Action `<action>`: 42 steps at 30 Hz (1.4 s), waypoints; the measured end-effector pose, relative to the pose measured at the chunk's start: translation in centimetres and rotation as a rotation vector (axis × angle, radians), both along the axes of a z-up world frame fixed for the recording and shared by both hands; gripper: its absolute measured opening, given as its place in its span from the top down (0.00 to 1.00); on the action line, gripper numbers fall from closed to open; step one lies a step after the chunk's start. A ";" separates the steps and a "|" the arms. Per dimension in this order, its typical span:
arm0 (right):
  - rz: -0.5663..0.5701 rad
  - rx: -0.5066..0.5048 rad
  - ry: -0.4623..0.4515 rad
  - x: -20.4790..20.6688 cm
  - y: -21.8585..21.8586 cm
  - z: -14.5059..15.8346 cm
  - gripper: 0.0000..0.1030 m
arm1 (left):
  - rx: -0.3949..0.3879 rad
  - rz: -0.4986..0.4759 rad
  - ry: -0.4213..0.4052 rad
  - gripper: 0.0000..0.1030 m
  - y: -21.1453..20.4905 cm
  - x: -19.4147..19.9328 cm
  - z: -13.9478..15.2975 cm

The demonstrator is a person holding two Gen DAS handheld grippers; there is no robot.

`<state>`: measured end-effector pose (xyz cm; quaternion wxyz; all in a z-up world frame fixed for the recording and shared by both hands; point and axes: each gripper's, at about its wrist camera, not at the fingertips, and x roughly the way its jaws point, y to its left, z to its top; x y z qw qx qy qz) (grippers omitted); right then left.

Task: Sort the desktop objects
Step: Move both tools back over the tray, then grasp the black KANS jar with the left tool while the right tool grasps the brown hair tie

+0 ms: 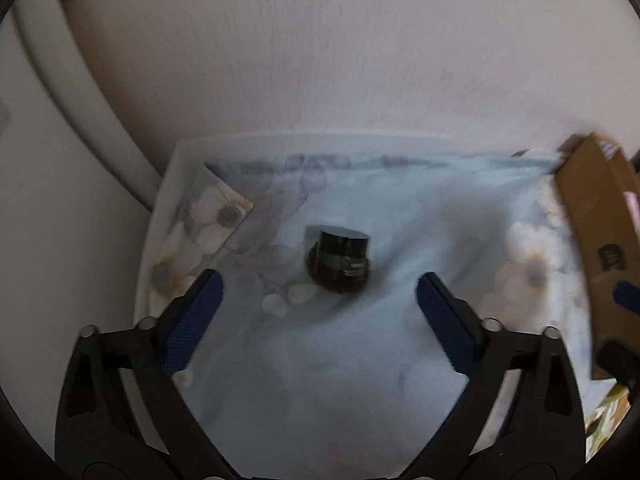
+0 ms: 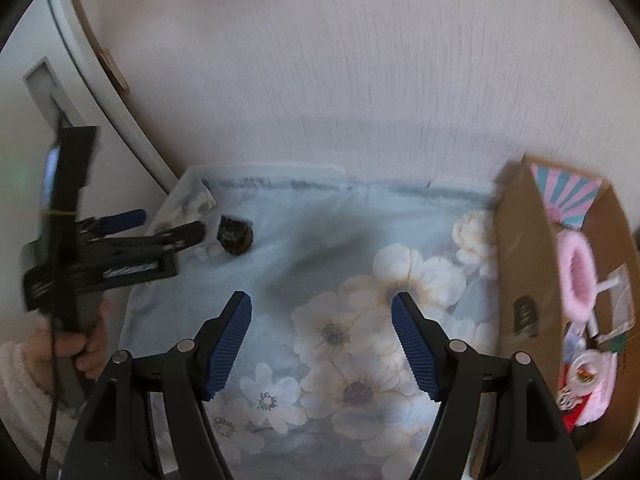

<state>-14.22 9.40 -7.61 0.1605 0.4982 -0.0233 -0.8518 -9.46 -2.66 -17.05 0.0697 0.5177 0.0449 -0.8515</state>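
Jar: a small dark jar (image 1: 339, 262) with a black lid stands on the flowery cloth (image 1: 320, 360). It is near the far left part of the cloth.
Left gripper: the left gripper (image 1: 318, 300) points down at the jar. Its jaws are spread wide with nothing in them. The jar sits just past the blue pads (image 1: 192, 320), about midway between them, and no pad touches it.
Right gripper: the right gripper (image 2: 322, 340) hangs over the big white flowers on the cloth. Its jaws are apart and hold nothing.
Box: a brown cardboard box (image 2: 520, 280) stands at the right edge of the cloth, well apart from the jar. Inside are a fluffy pink thing (image 2: 578, 276), a pink and blue striped thing (image 2: 568, 196) and other small things too blurry to tell.
Cloth: pale blue with white flowers. It lies over a white table (image 1: 160, 220) set against a pale wall (image 1: 340, 60).
Person: a hand (image 2: 86, 344) in a fluffy white sleeve (image 2: 20, 380) holds the handle of the left gripper.
Picture: both views are a bit blurry.
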 end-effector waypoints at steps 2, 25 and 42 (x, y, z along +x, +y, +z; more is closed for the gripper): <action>-0.007 -0.011 -0.038 -0.3 0.0 -1.4 0.33 | 0.002 0.004 -0.031 0.15 -0.4 -1.0 -1.6; 0.142 -0.053 -0.043 -5.9 -7.5 -7.0 0.33 | 0.238 -0.014 -0.001 0.69 -1.8 -1.2 -4.5; 0.373 0.044 0.061 -7.7 -13.4 -8.3 0.41 | 0.250 0.077 0.074 0.69 -7.0 -0.2 -1.2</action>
